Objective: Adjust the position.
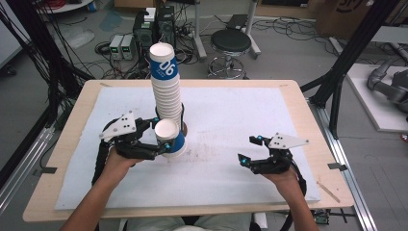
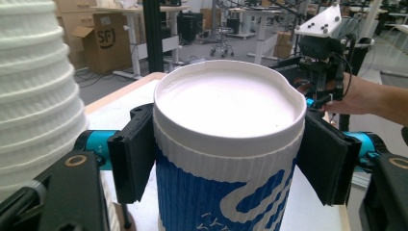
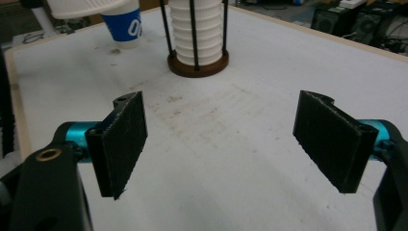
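Observation:
A white and blue paper cup point(image 1: 171, 140) stands upright, mouth up, just in front of the tall stack. My left gripper point(image 1: 163, 137) is shut on it, and in the left gripper view both black pads point(image 2: 132, 154) press the ribbed wall of the cup point(image 2: 226, 144) below its rim. Whether its base rests on the mat I cannot tell. The tall cup stack point(image 1: 166, 86) rises from a round brown holder point(image 3: 198, 65) with thin black rods. My right gripper point(image 1: 249, 150) hovers low over the mat at the right, open, with nothing between its pads point(image 3: 122, 139).
A white mat point(image 1: 231, 110) covers the wooden table point(image 1: 308, 120). The stack point(image 2: 33, 96) stands close to the left jaw. Beyond the table are a stool point(image 1: 231, 43), electronics boxes point(image 1: 154, 29) and cables on the floor.

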Demonstrator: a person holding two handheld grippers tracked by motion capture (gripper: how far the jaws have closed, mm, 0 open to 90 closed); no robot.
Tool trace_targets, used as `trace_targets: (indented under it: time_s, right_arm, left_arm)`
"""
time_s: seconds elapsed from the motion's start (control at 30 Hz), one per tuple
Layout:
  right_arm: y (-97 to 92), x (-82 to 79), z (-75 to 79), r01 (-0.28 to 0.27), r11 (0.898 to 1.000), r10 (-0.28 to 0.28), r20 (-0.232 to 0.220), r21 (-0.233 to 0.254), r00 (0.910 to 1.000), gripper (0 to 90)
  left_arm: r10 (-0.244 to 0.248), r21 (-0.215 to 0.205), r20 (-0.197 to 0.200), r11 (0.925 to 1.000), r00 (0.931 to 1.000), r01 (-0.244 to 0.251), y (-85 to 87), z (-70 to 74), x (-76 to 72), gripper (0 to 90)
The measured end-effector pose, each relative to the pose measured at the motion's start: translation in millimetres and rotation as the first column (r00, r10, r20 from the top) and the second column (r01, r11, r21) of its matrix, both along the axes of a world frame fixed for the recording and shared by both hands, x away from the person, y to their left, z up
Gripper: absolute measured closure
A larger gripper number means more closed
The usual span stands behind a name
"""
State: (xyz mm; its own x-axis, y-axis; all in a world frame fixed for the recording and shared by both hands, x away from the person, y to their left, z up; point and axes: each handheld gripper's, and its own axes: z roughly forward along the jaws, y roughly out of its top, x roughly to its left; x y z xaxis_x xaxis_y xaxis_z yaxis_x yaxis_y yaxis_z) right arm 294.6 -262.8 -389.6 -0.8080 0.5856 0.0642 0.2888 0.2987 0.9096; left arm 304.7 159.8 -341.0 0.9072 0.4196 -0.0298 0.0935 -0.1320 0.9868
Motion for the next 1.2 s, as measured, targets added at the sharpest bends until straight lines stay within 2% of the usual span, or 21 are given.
trace_targets:
  time_s: [0.33, 0.47, 0.7, 1.0, 1.2]
  right_arm:
    - [12.4, -7.0, 3.2, -0.092, 0.996, 0.092, -0.007, 0.004, 0.9958, 19.9]
    - [18.2, -8.9, 4.1, -0.115, 0.993, 0.115, 0.009, 0.013, 0.9933, 19.8]
    - [31.9, -12.1, 5.6, -0.176, 0.983, 0.176, 0.006, 0.042, 0.9843, 19.8]
    - [39.5, -14.6, 7.6, -0.209, 0.975, 0.208, 0.014, 0.077, 0.9779, 19.8]
    - [47.3, -14.8, 6.9, -0.233, 0.97, 0.233, 0.01, 0.076, 0.9725, 19.8]
  left_arm:
    - [-0.041, -0.008, -0.007, 0.9991, 0.9992, 0.041, -19.1, -7.6, -3.4, 28.3]
    - [-0.069, -0.019, -0.003, 0.9975, 0.9976, 0.069, -24.9, -9.3, -6.5, 28.3]
    - [-0.097, -0.027, -0.004, 0.995, 0.9953, 0.097, -32.8, -14.7, -8.0, 28.3]
    - [-0.123, -0.033, -0.012, 0.9919, 0.9923, 0.123, -40.3, -19.1, -8.9, 28.3]
    - [-0.152, -0.031, -0.023, 0.988, 0.9881, 0.151, -46.9, -22.2, -9.7, 28.3]
